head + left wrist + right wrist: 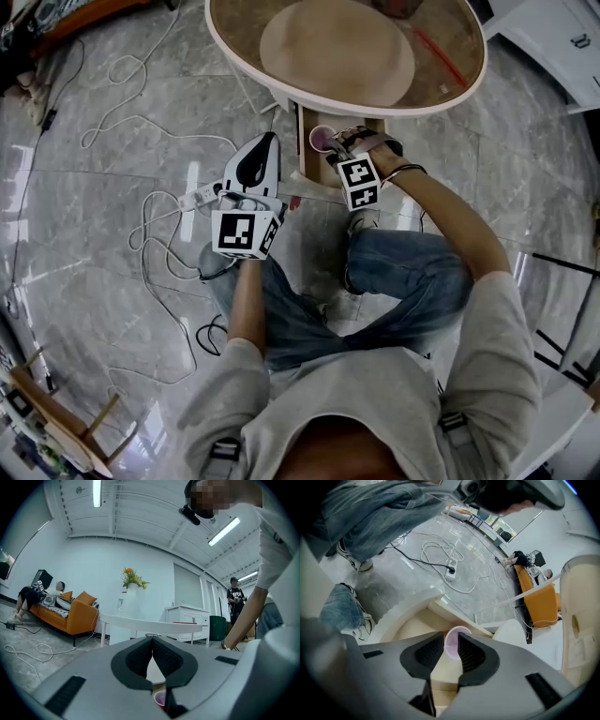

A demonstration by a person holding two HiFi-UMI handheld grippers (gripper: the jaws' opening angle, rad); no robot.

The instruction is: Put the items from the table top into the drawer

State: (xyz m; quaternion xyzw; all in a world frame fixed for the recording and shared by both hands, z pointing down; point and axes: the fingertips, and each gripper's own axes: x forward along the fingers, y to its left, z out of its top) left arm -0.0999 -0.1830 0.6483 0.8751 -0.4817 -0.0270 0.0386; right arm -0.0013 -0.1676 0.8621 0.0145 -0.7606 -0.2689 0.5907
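A pink cup (321,139) stands upright in the open wooden drawer (302,161) under the round white-rimmed table (225,49). My right gripper (337,146) points steeply down just above the cup (456,645), and its jaws stand open on either side of the rim without pressing it. In the right gripper view the drawer's pale floor (415,626) shows under the jaws. My left gripper (270,142) hangs level beside the drawer, left of the cup. Its pads meet at the tips with nothing between them, so the left gripper (152,639) is shut. The cup (160,699) shows low under its jaws.
A round tan mat (337,52) and a thin red item (437,49) lie on the tabletop. Cables and a power strip (200,197) trail over the marble floor at the left. My jeans-clad legs (403,267) sit below the drawer. An orange sofa (70,613) and a white cabinet (186,619) stand beyond.
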